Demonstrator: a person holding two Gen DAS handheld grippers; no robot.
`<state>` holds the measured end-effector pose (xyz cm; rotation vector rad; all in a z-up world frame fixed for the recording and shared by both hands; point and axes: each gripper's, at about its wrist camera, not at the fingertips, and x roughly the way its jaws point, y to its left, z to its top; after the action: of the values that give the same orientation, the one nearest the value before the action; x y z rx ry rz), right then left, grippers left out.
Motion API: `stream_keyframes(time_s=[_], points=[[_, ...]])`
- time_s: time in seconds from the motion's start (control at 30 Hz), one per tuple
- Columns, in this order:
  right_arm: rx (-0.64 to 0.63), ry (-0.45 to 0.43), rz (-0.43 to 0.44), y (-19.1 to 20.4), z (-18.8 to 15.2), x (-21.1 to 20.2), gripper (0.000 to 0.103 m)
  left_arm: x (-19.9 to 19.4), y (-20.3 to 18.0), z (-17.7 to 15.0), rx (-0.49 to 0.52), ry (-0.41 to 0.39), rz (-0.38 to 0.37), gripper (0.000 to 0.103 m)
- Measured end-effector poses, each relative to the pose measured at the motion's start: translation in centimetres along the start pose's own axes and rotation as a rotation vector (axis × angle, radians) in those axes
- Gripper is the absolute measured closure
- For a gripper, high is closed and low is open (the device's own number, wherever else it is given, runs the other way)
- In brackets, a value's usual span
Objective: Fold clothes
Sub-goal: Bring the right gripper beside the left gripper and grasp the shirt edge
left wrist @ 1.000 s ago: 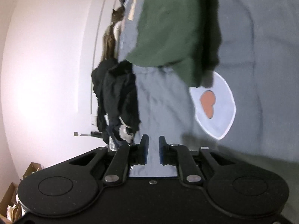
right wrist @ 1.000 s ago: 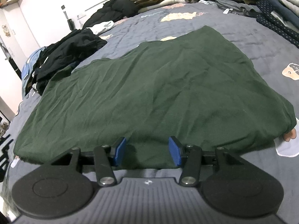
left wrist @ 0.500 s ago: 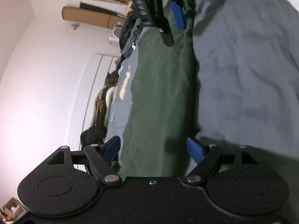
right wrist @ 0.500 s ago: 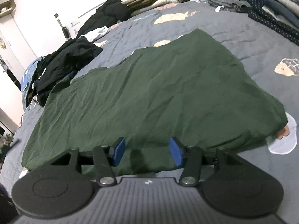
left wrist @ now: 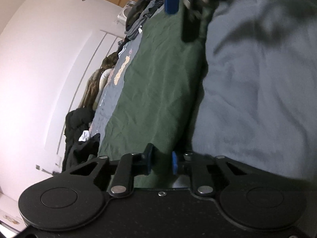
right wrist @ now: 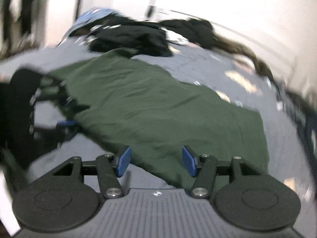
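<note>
A green garment (right wrist: 158,107) lay spread on a grey bedspread (left wrist: 257,89). The left gripper (left wrist: 160,161) pinched its edge; the right gripper (right wrist: 155,161) hovered, fingers spread, over the opposite edge. Motion blurred the dark clothes pile (right wrist: 134,37) beyond.

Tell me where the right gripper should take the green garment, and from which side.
Grip the green garment at its near edge, the fold just ahead of the right gripper, probably coming in low from the front. The cloth lies flat on the grey bedcover, so only the edge offers a lip; the jaws are open and straddle it.
</note>
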<state>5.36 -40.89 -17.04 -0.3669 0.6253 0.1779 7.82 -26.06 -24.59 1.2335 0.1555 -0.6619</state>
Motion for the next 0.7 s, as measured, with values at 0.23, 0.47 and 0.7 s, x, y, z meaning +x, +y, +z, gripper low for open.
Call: stream_keyframes(time_s=[0.23, 0.47, 0.7], points=[[-0.46, -0.054, 0.013, 5.1, 1.2, 1.8, 0.046, -0.4, 1.2, -0.2, -0.065, -0.015, -0.029, 0.09], [-0.744, -0.047, 0.039, 7.1, 1.4, 4.2, 0.047, -0.6, 2.1, -0.4, -0.113, -0.026, -0.057, 0.091], [-0.829, -0.038, 0.109, 8.1, 1.8, 6.1, 0.093, -0.5, 2.4, -0.7, -0.14, -0.018, -0.092, 0.091]])
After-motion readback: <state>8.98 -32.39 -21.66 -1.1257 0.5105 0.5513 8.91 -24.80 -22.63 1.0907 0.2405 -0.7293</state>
